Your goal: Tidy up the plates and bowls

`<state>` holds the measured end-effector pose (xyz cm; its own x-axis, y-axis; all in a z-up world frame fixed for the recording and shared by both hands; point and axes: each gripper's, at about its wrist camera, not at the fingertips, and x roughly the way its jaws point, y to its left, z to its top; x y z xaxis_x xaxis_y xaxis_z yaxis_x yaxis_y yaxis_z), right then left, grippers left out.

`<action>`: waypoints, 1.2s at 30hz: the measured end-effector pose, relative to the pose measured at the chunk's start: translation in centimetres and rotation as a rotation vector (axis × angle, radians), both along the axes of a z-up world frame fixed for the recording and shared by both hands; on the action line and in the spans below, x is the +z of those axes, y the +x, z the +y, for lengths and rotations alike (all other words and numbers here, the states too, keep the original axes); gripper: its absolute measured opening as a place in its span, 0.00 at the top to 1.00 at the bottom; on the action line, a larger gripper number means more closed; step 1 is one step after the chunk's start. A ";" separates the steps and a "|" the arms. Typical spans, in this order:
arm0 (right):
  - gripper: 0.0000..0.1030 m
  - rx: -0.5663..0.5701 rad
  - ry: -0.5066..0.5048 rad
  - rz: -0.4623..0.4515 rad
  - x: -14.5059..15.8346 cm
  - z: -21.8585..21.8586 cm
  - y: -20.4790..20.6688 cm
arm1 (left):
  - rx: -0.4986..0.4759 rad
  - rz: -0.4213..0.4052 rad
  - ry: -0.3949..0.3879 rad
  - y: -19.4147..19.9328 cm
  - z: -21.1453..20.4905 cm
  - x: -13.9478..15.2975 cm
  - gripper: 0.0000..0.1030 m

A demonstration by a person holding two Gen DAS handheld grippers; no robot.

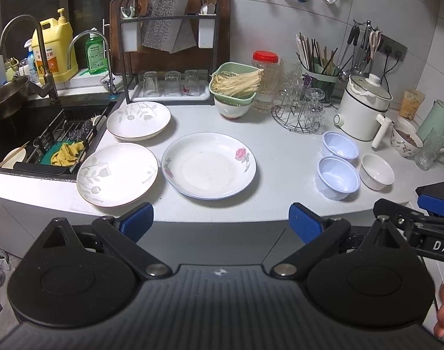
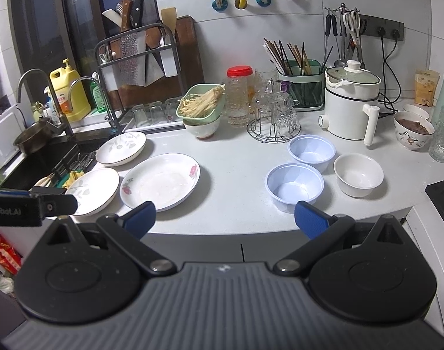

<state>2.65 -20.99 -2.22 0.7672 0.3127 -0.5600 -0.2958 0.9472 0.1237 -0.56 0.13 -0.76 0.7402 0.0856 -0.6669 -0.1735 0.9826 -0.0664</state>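
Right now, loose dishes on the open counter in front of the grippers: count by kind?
Leaf-pattern plates: 2
Rose-pattern plate: 1
Pale blue plastic bowls: 2
Plain white bowl: 1
Total: 6
Not counted: the dishes at the back.

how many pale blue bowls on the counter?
2. Far blue bowl sits nearer the white electric pot; near blue bowl is closer to the counter edge, left of the white bowl. They stand side by side, not stacked.
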 end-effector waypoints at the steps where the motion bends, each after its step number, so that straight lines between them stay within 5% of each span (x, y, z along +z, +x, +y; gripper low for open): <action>1: 0.00 0.001 0.003 -0.002 0.1 -0.1 0.0 | 0.002 0.000 -0.001 -0.1 0.1 -0.1 0.02; 36: 0.00 0.021 0.064 0.018 0.5 -0.8 1.2 | 0.013 0.051 -0.015 2.7 -0.3 0.5 0.02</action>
